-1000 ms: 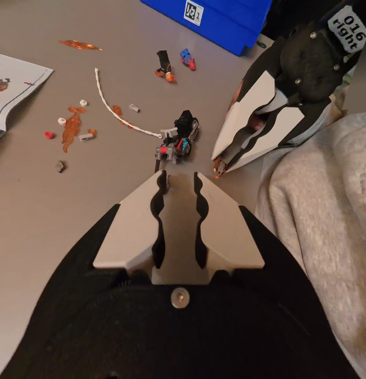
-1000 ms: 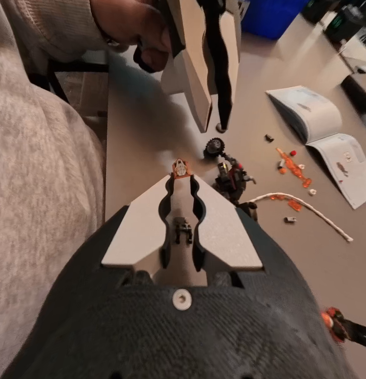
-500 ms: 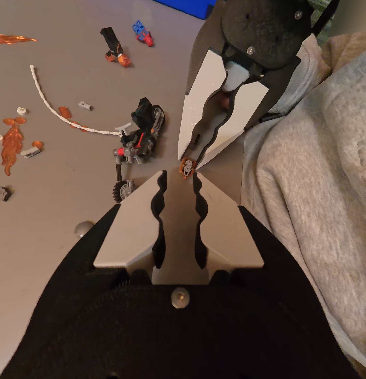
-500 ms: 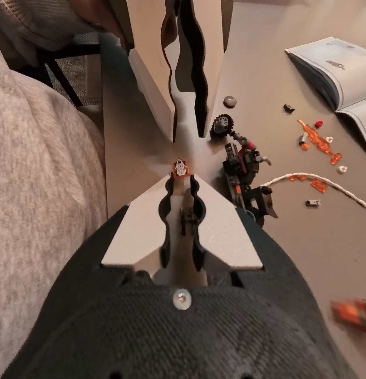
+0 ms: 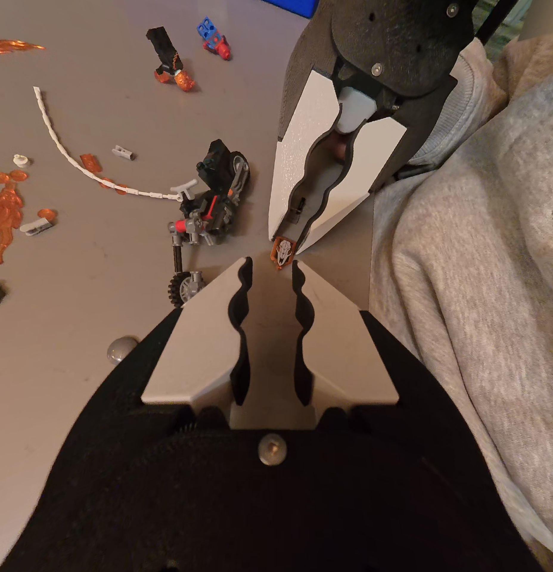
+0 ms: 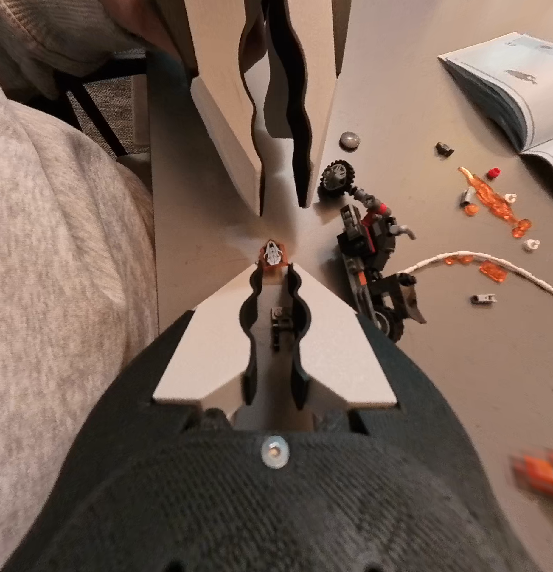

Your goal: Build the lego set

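Likely home or hobby desk: plain grey tabletop (image 5: 83,309), open instruction booklet (image 6: 501,89), blue storage bin (image 5: 287,3), chair frame (image 6: 92,102) over carpet.

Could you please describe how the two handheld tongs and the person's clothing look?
The left tongs and the right tongs look alike: two pale grey wedge-shaped fingers with wavy black inner pads, on a rough black body with a silver screw in the middle. No cables are visible. The person wears a light grey knitted sweater with a ribbed cuff.
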A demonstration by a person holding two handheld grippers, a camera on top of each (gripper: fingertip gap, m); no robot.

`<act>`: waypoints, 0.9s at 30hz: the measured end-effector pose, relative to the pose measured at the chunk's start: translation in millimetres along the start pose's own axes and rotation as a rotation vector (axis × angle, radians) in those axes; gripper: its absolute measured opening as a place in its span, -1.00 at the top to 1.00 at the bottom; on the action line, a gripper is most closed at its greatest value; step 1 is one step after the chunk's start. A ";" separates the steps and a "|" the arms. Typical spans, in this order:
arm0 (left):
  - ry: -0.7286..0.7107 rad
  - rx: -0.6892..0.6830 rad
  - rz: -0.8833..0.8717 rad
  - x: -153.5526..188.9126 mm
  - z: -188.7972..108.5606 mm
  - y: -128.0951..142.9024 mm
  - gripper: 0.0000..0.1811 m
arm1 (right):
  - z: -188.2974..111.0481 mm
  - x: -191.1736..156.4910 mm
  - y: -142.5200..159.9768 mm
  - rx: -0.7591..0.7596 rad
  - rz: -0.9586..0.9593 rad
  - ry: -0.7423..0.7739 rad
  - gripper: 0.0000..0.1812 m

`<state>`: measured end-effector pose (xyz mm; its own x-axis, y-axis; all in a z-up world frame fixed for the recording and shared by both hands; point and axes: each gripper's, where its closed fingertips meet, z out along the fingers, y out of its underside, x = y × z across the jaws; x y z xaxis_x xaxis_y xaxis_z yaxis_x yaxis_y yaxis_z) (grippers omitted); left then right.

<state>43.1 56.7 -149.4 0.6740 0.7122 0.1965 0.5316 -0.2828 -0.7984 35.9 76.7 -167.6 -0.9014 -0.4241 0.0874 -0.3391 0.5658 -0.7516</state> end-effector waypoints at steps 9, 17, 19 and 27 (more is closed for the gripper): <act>-0.032 -0.009 -0.009 -5.3 1.1 1.3 0.65 | -0.3 0.3 -1.0 0.007 -0.026 0.016 0.79; -0.027 -0.055 0.038 0.5 7.7 5.4 0.66 | -25.0 14.4 0.3 0.082 0.048 -0.001 0.74; -0.021 -0.067 0.043 2.8 13.0 4.2 0.66 | -29.3 20.1 7.3 0.070 0.061 0.008 0.74; -0.057 -0.142 0.036 1.4 28.3 8.1 0.71 | -29.3 9.6 21.1 0.031 0.060 -0.067 0.74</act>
<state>33.8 73.5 -171.8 0.6662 0.7338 0.1331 0.5774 -0.3945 -0.7148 12.2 105.3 -163.4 -0.8993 -0.4373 -0.0019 -0.2754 0.5697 -0.7743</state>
